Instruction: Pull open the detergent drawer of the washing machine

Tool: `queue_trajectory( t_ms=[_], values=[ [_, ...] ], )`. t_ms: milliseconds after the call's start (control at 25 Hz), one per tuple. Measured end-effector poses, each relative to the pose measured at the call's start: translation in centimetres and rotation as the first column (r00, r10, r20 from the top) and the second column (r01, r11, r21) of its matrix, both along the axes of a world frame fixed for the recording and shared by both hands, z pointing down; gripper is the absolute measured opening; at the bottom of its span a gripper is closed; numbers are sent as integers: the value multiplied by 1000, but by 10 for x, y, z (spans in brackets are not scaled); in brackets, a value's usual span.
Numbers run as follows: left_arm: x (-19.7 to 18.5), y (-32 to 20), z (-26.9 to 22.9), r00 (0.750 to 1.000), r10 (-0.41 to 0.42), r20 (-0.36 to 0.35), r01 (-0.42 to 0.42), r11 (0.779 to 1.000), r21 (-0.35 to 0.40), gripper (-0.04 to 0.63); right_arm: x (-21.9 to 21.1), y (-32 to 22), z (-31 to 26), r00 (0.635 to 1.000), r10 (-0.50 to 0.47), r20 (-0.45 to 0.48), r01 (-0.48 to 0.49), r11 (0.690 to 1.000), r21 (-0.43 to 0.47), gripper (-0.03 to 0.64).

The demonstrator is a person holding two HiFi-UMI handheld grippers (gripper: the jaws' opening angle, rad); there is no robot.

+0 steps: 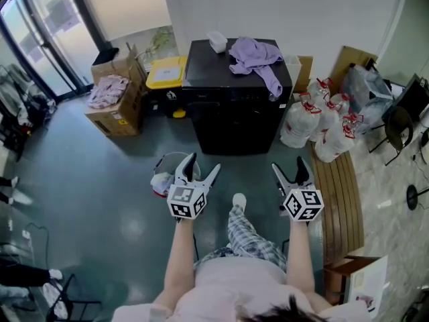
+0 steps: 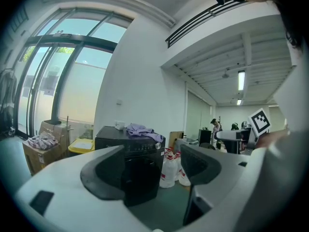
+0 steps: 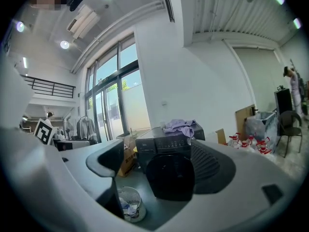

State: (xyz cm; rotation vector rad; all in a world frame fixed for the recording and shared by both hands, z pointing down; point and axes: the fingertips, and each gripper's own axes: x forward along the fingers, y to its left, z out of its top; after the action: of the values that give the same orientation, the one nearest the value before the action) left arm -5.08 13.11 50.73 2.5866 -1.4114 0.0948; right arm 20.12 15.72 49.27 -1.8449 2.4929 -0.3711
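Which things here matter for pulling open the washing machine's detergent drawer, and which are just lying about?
For the job: washing machine, left gripper, right gripper (both open, empty).
Lying about: purple cloth on the machine, wire bin, cardboard box, white bottles.

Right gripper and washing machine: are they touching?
Apart. The head view shows floor between the right gripper and the washing machine; its jaws stand open and empty.

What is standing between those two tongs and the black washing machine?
Nothing visible: only bare floor lies between the left tongs, the right tongs and the washing machine. A wire bin sits off to the left side.
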Motion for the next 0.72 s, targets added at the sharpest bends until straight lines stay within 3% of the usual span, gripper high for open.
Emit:
queue_trajectory(
  t_ms=[320,720],
  values=[
    [2,-79,6,1000,-25,12,24,1000,15,348,3,-83,9,1000,-23,6,23,1000,6,427],
    [-4,-228,9,995,-93,29,93,996,17,348,-9,-251,9,995,-96,-1,96,995,2,426]
  ],
)
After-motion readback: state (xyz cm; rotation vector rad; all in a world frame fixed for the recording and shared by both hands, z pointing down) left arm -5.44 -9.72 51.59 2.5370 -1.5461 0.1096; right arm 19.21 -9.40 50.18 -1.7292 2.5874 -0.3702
